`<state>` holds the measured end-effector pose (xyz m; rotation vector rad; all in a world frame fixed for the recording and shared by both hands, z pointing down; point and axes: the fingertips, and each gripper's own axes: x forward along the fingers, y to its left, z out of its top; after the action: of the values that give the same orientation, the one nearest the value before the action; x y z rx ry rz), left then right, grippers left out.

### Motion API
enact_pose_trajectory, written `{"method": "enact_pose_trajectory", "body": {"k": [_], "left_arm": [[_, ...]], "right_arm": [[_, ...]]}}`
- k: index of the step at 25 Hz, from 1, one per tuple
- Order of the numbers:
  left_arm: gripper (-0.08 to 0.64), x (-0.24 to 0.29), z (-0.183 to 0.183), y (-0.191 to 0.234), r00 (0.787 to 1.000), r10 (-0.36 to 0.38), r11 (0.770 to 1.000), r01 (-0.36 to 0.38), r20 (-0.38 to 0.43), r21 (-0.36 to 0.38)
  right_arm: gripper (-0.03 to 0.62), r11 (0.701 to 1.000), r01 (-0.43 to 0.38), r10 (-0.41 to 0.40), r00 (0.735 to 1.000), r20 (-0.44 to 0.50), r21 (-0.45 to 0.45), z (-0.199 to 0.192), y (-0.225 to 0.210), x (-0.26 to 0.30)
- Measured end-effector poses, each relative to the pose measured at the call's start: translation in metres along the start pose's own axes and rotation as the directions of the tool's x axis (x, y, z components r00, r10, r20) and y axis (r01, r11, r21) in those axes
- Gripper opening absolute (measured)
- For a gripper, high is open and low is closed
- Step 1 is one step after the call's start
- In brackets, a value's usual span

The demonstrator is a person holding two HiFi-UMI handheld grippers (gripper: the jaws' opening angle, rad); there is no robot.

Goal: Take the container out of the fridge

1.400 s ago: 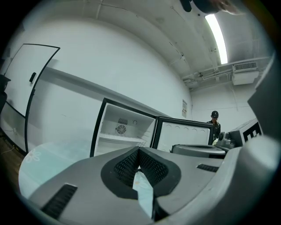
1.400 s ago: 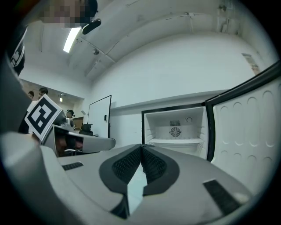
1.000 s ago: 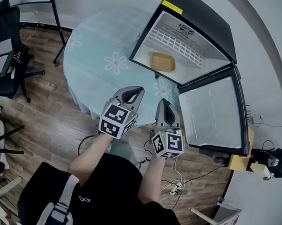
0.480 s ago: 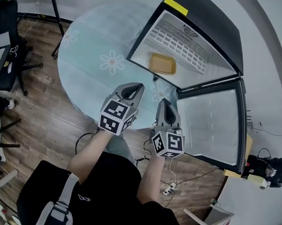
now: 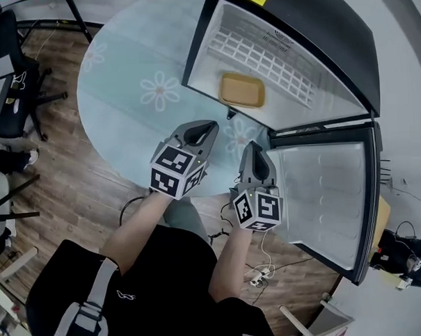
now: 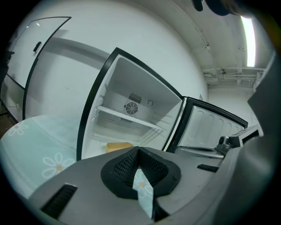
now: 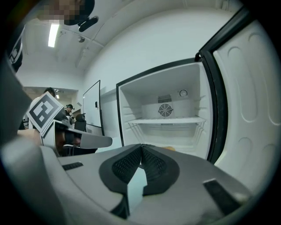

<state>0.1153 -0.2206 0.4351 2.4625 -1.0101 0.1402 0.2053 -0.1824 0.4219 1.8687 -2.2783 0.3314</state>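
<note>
The table [image 5: 123, 77] lies under and ahead of both sets of fingers, and the fridge [image 5: 316, 27] stands on it, open, straight ahead of the fingertips. Its door [image 5: 323, 187] is swung out just right of the right fingers. That looks like the first hazard: a wide swing of the right gripper [image 5: 253, 149] could knock the door or push it toward closing on the arm.

The shelf [image 5: 261, 57] sits above the fridge floor, beyond the fingertips. The gap beneath it looks low, so a gripper going in high could catch on the wire.

The container [image 5: 242, 90], a shallow tan tray, lies on the fridge floor under that shelf, ahead of the fingers and well apart from them, a little nearer the right pair.

The left gripper [image 5: 207, 127] has its fingers pressed together at the tips with nothing between them; the right gripper's are the same. Arriving like this, either would only shove the tray deeper in, so the fingers need to spread first. The rim looks thin and low, so a shallow pinch may slip, or tip the tray as it clears the sill.
</note>
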Motion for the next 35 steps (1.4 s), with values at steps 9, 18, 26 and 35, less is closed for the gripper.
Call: {"method": "enact_pose_trajectory", "body": {"k": [9, 18, 26, 35], "left_arm": [[0.000, 0.050, -0.023, 0.030, 0.997, 0.066, 0.996, -0.068, -0.034, -0.061], [0.000, 0.087, -0.045, 0.065, 0.989, 0.135, 0.980, -0.142, -0.063, -0.139], [0.002, 0.121, -0.043, 0.088, 0.979, 0.196, 0.967, -0.202, -0.054, -0.158], [0.063, 0.139, -0.047, 0.109, 0.970, 0.235, 0.955, -0.243, -0.070, -0.168]], "right_arm": [[0.006, 1.000, 0.030, -0.029, 0.997, -0.077, 0.008, -0.032, -0.055, 0.031], [0.008, 0.999, 0.042, -0.042, 0.990, -0.135, -0.007, -0.053, -0.089, 0.068], [0.049, 0.999, 0.036, -0.040, 0.984, -0.174, -0.025, -0.058, -0.112, 0.109], [0.087, 0.993, 0.098, -0.113, 0.962, -0.247, -0.072, -0.070, -0.124, 0.149]]}}
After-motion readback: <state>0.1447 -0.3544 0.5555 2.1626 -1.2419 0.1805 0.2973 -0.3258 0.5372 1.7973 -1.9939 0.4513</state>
